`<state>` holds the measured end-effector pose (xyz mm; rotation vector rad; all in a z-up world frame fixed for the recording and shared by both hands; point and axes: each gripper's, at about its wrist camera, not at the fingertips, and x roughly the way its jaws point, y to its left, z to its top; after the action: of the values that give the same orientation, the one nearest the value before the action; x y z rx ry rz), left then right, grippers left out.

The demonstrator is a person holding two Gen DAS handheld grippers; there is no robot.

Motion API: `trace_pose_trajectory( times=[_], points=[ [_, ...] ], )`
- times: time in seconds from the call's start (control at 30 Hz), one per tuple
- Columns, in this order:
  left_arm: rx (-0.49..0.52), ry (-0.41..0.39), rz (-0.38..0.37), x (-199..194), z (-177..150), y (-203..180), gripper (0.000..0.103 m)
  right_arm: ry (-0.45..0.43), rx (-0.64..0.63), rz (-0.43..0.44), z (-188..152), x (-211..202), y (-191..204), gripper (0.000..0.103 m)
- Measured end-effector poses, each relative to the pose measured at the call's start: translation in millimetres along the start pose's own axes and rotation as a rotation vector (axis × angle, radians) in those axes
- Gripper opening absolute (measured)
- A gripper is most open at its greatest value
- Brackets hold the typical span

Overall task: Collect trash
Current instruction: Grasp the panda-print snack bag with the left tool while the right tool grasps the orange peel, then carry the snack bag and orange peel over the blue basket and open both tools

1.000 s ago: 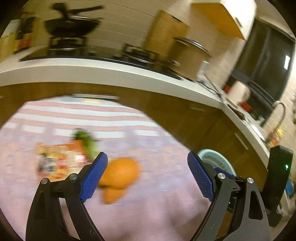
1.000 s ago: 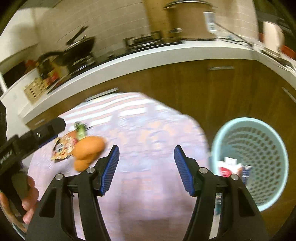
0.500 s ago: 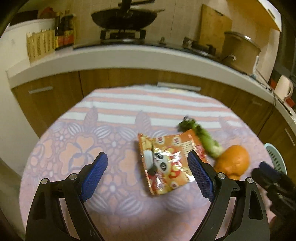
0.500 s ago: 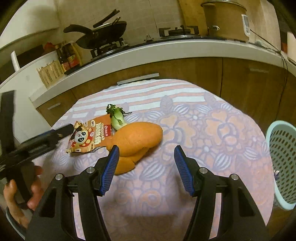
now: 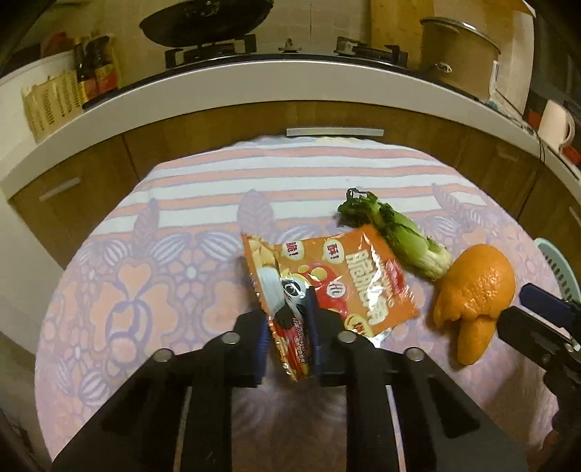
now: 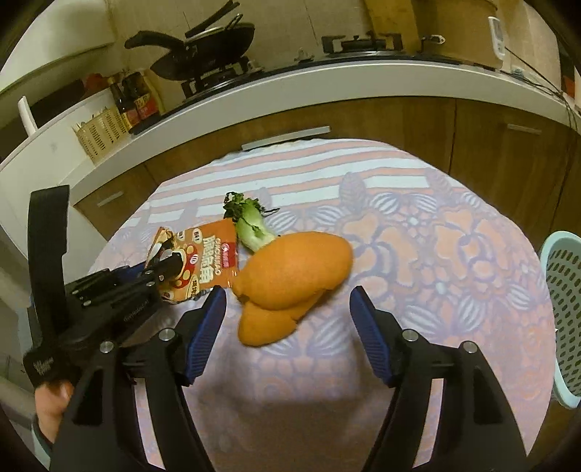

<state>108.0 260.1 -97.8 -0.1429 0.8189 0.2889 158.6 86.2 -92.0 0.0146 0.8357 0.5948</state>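
An orange snack bag lies on the patterned tablecloth. My left gripper has its jaws closing on the bag's near corner, and the foil is crumpled between the pads. To its right rest a green vegetable stub and a piece of orange peel. My right gripper stands just short of the peel, its jaws opening and nothing pressed between them.
A pale blue perforated waste basket stands beside the table's right edge. Behind the table runs a white counter over brown cabinets, with a wok, sauce bottles and a pot. A hand holds the left gripper.
My left gripper swung from the peel to the snack bag, came down and shut on its corner. The right gripper turned from the basket toward the peel, drew closer, and its jaws widened.
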Motion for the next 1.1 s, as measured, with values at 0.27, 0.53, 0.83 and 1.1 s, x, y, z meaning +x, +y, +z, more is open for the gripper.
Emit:
trace_pose_trajectory(
  times=[0.27, 0.53, 0.83, 1.1],
  points=[
    [-0.108, -0.1, -0.117, -18.1, -1.7, 22.4, 0.005, -0.003, -0.08, -0.077, 7.5, 2.0, 16.1, 0.067],
    [-0.162, -0.119, -0.148, -23.6, -3.2, 32.4, 0.005, 0.061, -0.258, -0.216, 16.1, 29.1, 41.4, 0.062],
    [-0.171, -0.131, -0.176, -24.9, -2.3, 35.7, 0.005, 0.023, -0.1, -0.043, 29.2, 5.6, 7.1, 0.033],
    [-0.168, -0.158, -0.202, -31.1, -2.6, 34.8, 0.005, -0.053, -0.003, 0.08, 35.6, -30.9, -13.9, 0.025]
  ],
)
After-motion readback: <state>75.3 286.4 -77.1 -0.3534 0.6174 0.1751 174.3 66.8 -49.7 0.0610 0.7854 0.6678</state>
